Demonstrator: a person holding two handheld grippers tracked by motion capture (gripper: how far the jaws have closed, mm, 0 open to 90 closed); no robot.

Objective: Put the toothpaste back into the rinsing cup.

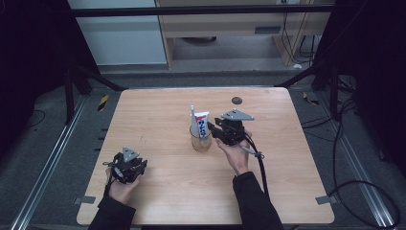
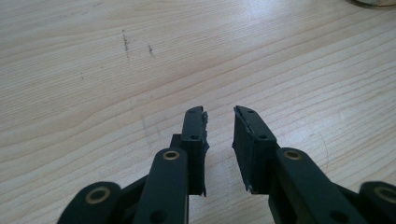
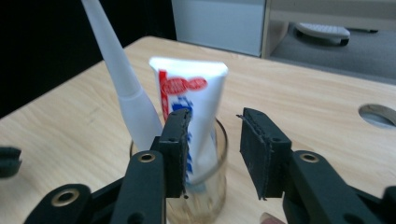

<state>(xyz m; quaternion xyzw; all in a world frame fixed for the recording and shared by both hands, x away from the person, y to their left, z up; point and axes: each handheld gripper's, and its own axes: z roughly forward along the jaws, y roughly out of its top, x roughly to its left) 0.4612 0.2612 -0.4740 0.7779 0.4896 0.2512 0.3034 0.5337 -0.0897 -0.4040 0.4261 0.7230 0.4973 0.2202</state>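
A clear glass cup [image 1: 200, 142] stands mid-table holding a white toothpaste tube [image 1: 203, 123] with red and blue print and a white tapered handle [image 1: 193, 116]. My right gripper [image 1: 214, 128] hovers just right of the cup, level with the tube. In the right gripper view its jaws [image 3: 215, 116] stand open, with the tube [image 3: 196, 88], the handle [image 3: 123, 88] and the glass [image 3: 220, 149] right behind them; the pads press on nothing. My left gripper [image 1: 135, 165] rests at the front left of the table, open [image 2: 219, 112] over bare wood, with nothing between its jaws.
The wooden table [image 1: 158, 110] has a dark round hole [image 1: 236, 100] near its far edge, also visible as the hole [image 3: 378, 114] in the right gripper view. A black cable [image 1: 261, 165] trails from the right gripper toward the front edge. Faint pencil marks [image 2: 126, 42] lie on the wood.
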